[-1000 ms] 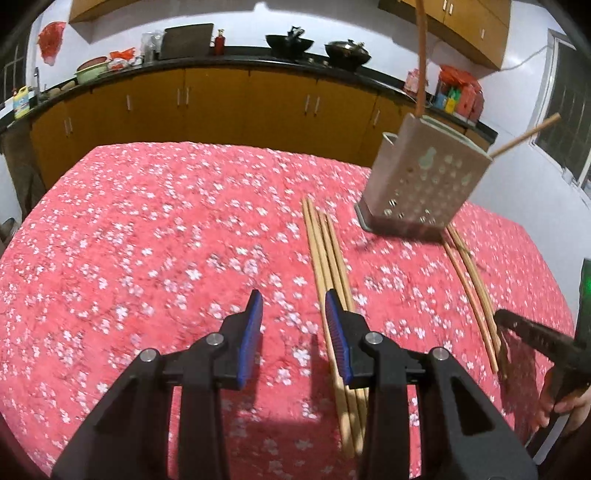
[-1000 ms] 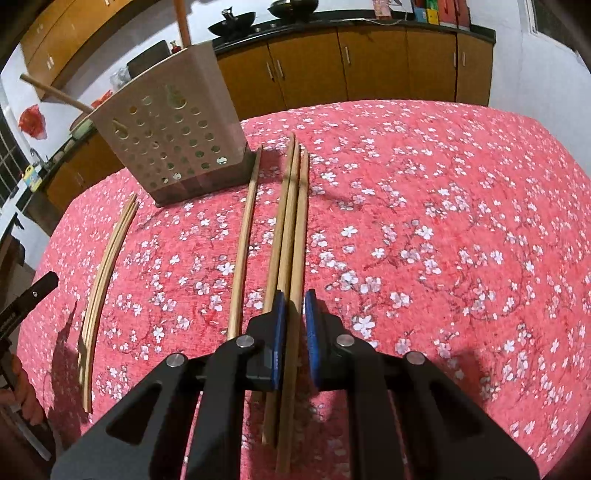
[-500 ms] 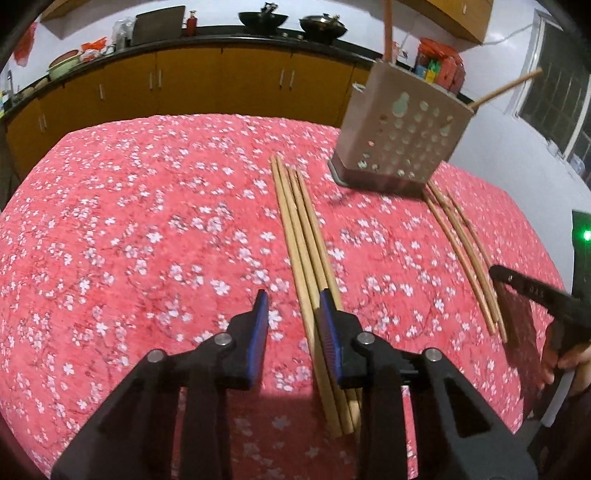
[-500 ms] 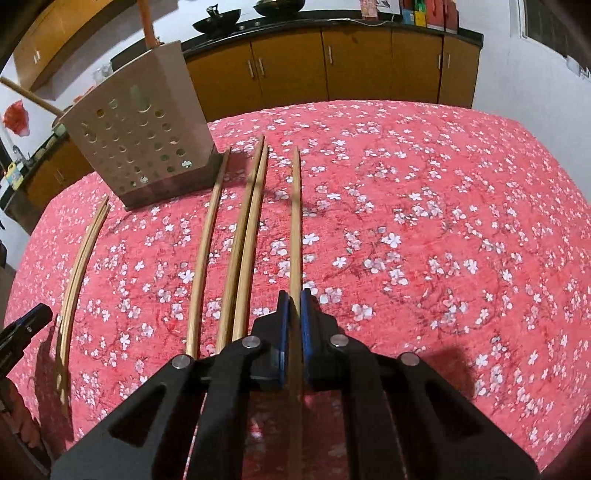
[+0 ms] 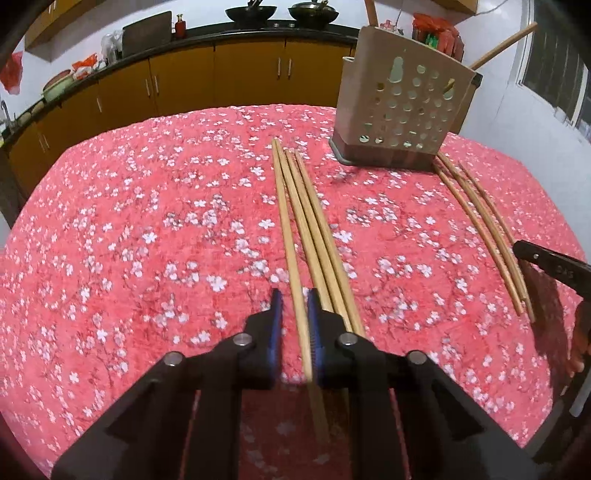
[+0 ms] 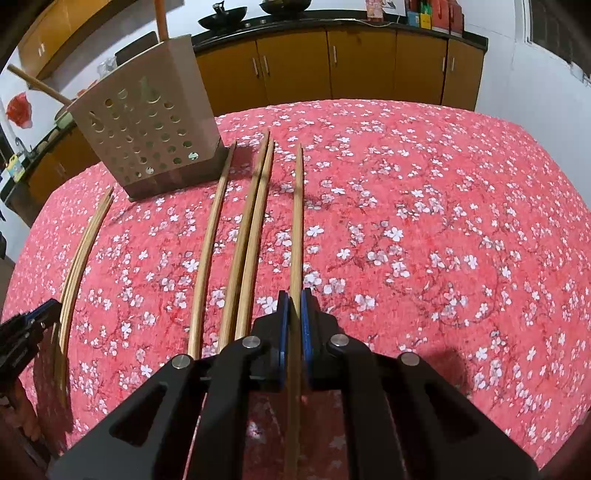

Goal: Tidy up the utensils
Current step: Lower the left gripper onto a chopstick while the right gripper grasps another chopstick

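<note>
Wooden chopsticks lie in two groups on the red floral cloth in front of a beige perforated holder [image 5: 402, 107] [image 6: 147, 129]. My left gripper [image 5: 293, 295] straddles the leftmost chopstick [image 5: 286, 221] of its group. Its jaws are closing: the stick touches the right pad, and a sliver of cloth shows beside the left pad. Three more chopsticks [image 5: 317, 240] lie just to the right. My right gripper [image 6: 293, 295] is shut on a single chopstick [image 6: 297, 221], set apart from three others [image 6: 251, 240]. Each gripper shows at the edge of the other's view: the right gripper [image 5: 546, 266], the left gripper [image 6: 26, 332].
The holder has two wooden handles [image 5: 502, 44] sticking out of it. Beyond the table runs a dark counter [image 5: 221, 33] over orange cabinets with woks and clutter. The cloth [image 6: 443, 240] to the right of my right gripper bears nothing. A hand [image 5: 580, 332] holds the right gripper.
The left gripper moved forward and down over its group, and its jaws narrowed around the leftmost chopstick. The right gripper shut on its chopstick and drew it sideways, away from the others.
</note>
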{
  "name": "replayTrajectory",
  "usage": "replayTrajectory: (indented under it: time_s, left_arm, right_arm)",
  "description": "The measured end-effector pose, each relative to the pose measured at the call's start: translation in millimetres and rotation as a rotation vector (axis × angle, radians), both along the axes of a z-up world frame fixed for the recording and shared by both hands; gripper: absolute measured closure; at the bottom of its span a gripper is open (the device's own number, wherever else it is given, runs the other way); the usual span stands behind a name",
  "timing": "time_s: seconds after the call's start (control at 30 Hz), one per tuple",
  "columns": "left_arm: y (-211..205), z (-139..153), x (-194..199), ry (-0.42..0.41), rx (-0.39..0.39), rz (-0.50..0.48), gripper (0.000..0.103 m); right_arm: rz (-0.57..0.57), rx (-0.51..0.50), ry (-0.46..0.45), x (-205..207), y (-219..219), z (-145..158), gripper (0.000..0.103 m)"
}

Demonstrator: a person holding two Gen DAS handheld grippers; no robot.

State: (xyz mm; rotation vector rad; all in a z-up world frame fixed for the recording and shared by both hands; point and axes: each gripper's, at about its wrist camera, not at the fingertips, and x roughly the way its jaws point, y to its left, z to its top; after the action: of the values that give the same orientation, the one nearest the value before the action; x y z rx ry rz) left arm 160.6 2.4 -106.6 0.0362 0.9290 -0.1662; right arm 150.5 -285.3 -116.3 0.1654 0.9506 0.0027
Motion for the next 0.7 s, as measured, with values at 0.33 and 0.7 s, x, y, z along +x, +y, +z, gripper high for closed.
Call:
replayTrajectory:
  time_s: [0.33,0.7]
  left_arm:
    - [41.5,-1.1,48.5,-0.007,-0.037,0.091,0.095]
    - [53.2,-2.7,36.8,-0.017,-0.102,0.083,0.094]
  right_arm:
    - [-0.047,0.006,-0.039,24.2,-17.8,-3.9,0.095]
    - [-0.022,-0.029,-0.047,11.7,-9.0,-2.7,0.095]
